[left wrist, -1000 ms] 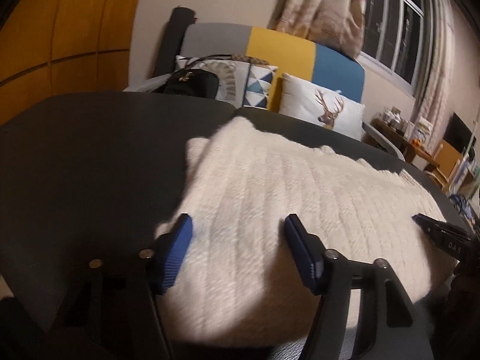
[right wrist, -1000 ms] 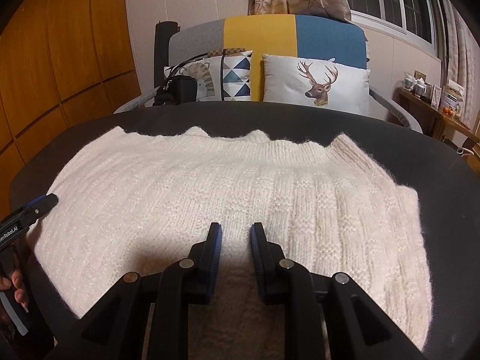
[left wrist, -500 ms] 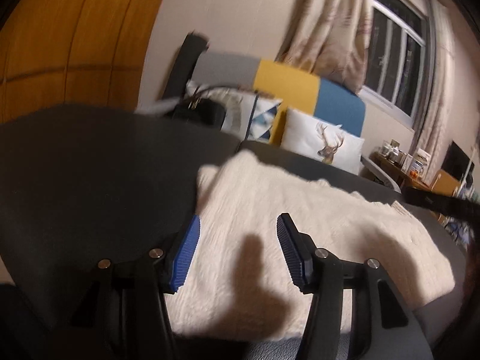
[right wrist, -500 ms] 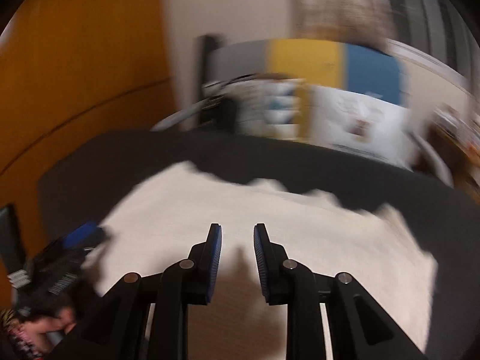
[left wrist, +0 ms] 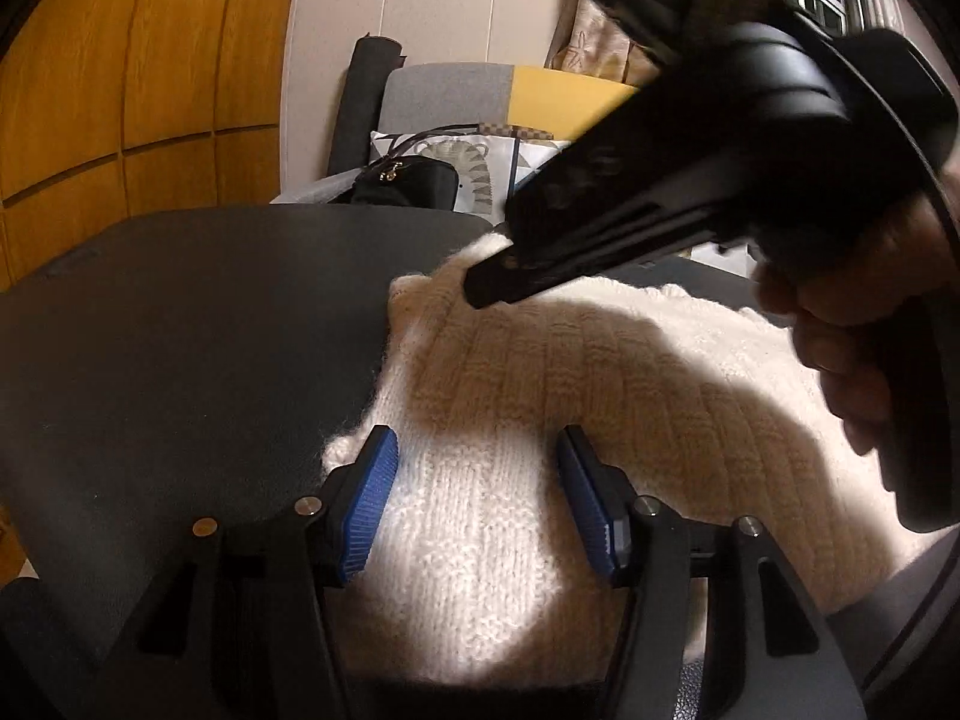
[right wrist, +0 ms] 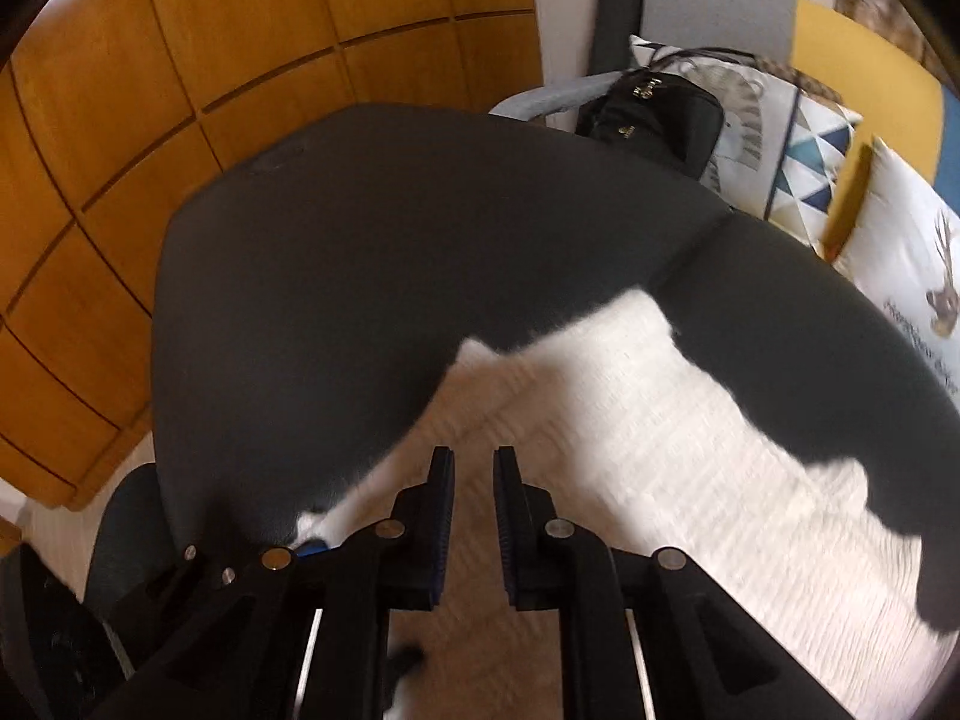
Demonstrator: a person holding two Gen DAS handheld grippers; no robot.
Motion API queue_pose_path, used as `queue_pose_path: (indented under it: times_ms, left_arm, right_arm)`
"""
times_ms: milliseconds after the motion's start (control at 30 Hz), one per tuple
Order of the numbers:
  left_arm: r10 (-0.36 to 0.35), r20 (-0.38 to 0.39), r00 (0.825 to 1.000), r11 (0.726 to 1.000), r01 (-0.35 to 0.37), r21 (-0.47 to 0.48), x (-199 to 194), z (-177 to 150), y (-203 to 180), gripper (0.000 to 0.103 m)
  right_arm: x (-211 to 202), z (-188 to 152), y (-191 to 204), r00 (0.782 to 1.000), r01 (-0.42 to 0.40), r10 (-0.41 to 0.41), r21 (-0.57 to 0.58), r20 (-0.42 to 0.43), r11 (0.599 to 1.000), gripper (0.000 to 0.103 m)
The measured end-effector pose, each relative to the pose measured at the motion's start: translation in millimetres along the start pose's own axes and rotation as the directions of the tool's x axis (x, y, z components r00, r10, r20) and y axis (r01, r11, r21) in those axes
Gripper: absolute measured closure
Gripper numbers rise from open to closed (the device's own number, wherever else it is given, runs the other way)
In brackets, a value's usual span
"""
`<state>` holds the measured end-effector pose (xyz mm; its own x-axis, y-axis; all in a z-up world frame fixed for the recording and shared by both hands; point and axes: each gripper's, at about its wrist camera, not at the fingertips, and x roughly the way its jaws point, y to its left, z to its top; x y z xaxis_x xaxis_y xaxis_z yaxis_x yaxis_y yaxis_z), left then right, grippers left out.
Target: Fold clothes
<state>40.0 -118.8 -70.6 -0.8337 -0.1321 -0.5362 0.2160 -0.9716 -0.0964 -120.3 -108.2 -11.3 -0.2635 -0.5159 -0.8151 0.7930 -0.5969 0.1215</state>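
Observation:
A cream knitted sweater (left wrist: pixel 540 396) lies flat on the dark table (left wrist: pixel 210 330). My left gripper (left wrist: pixel 480 498) hovers low over the sweater's near left corner, open, its blue pads (left wrist: pixel 372 498) astride the knit without pressing it. My right gripper (right wrist: pixel 474 510) points steeply down above the sweater's (right wrist: pixel 660 420) left end. Its jaws are closing to a narrow gap with nothing between them. In the left wrist view the right gripper (left wrist: pixel 480 294) crosses overhead from the upper right, held by a hand (left wrist: pixel 852 324), and shades the knit.
The table's (right wrist: pixel 360 270) far left half is bare. Behind it stands a sofa (left wrist: pixel 456 90) with patterned cushions (right wrist: pixel 900 240) and a black bag (right wrist: pixel 654 114). A wood-panelled wall (right wrist: pixel 240 60) runs along the left.
The right gripper has swung left across the sweater to its left end, tipped downward, and its jaws have narrowed. It now fills the upper right of the left view. The left gripper stays put.

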Motion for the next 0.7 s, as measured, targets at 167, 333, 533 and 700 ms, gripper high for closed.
queue_pose_path:
  times_ms: [167, 333, 533, 700]
  left_arm:
    - [-0.008, 0.002, 1.0, 1.0, 0.008, -0.024, -0.9, -2.8, 2.5, 0.044]
    - [-0.009, 0.006, 1.0, 1.0, 0.009, -0.029, 0.3, -4.9, 3.6, 0.044]
    - [-0.001, 0.013, 1.0, 1.0, 0.001, -0.027, 2.6, -5.7, 2.9, 0.043]
    - [0.003, 0.018, 1.0, 1.0, -0.002, -0.026, 4.2, -5.7, 2.6, 0.043]
  right_arm:
    - [21.6, 7.8, 9.8, 0.997, 0.037, -0.04, -0.046, -0.065, 0.998, 0.091]
    - [39.8, 11.4, 10.3, 0.996, 0.03, -0.033, -0.03, -0.081, 0.999, 0.091]
    - [51.4, 17.5, 12.1, 0.996, 0.033, -0.037, -0.046, -0.075, 0.998, 0.092]
    - [52.0, 16.5, 9.3, 0.999, 0.014, -0.017, -0.053, -0.049, 0.999, 0.092]
